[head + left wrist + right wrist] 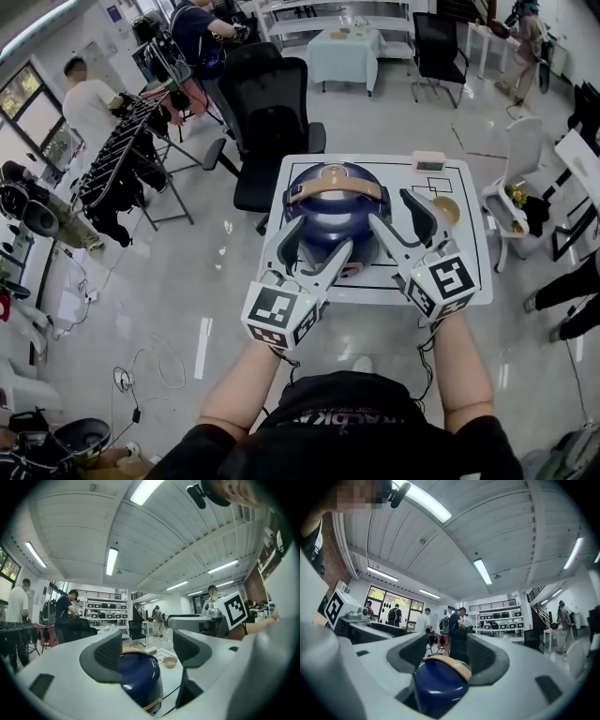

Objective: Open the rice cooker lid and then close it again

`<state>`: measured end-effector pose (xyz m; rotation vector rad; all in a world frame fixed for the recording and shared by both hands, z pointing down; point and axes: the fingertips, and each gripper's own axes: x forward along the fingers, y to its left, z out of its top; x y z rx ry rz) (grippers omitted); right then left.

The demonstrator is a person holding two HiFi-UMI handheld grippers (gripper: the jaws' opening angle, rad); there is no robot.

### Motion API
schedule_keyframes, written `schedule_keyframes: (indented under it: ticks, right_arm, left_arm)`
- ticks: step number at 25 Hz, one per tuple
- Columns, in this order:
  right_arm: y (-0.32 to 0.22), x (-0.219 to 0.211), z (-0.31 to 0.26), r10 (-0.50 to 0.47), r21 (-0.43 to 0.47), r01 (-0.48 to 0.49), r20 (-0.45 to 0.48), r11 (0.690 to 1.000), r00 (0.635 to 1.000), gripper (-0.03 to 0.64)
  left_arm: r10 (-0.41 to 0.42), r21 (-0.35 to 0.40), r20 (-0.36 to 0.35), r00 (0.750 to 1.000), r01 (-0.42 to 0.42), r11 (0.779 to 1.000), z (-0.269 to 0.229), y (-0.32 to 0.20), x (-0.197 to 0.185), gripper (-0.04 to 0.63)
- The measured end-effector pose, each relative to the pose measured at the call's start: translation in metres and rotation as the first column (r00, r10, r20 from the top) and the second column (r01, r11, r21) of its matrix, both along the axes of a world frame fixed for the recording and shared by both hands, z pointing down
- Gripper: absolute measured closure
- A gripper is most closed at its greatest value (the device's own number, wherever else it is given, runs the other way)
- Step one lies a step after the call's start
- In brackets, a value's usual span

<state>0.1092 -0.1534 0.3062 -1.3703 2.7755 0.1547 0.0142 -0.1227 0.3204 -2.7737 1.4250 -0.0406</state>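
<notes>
A person seen from above holds two grippers over a white counter [473, 267] marked with black lines. The dark blue rice cooker [330, 220] stands at the middle of the counter, directly ahead of both grippers, with its lid down. A tan carry handle [336, 185] crosses the lid from the person's left to right. The left gripper [314, 248] reaches in from the lower left, its jaws spread apart and empty, at the cooker's near front face. The right gripper [398, 214] comes in from the lower right, its jaws also spread and empty, along the cooker's right flank. In each gripper view the cooker's rounded body shows low in the gap between the jaws, close ahead; whether either jaw touches it cannot be told. The left gripper looks slightly nearer to the front edge of the lid, where a release would likely sit. A small bowl [447, 208] rests near the cooker on its right.
</notes>
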Motion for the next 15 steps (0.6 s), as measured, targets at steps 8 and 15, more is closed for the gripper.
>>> schedule_keyframes:
  ticks: [8, 15]
  right_arm:
    - [-0.024, 0.006, 0.011, -0.064, -0.019, 0.064, -0.014, 0.998, 0.998, 0.364]
    - [-0.046, -0.002, 0.023, -0.094, -0.043, 0.093, -0.044, 0.995, 0.995, 0.364]
  left_arm:
    - [-0.073, -0.01, 0.002, 0.997, 0.073, 0.997, 0.004, -0.018, 0.006, 0.268]
    - [-0.122, -0.037, -0.007, 0.992, 0.122, 0.992, 0.013, -0.041, -0.006, 0.268]
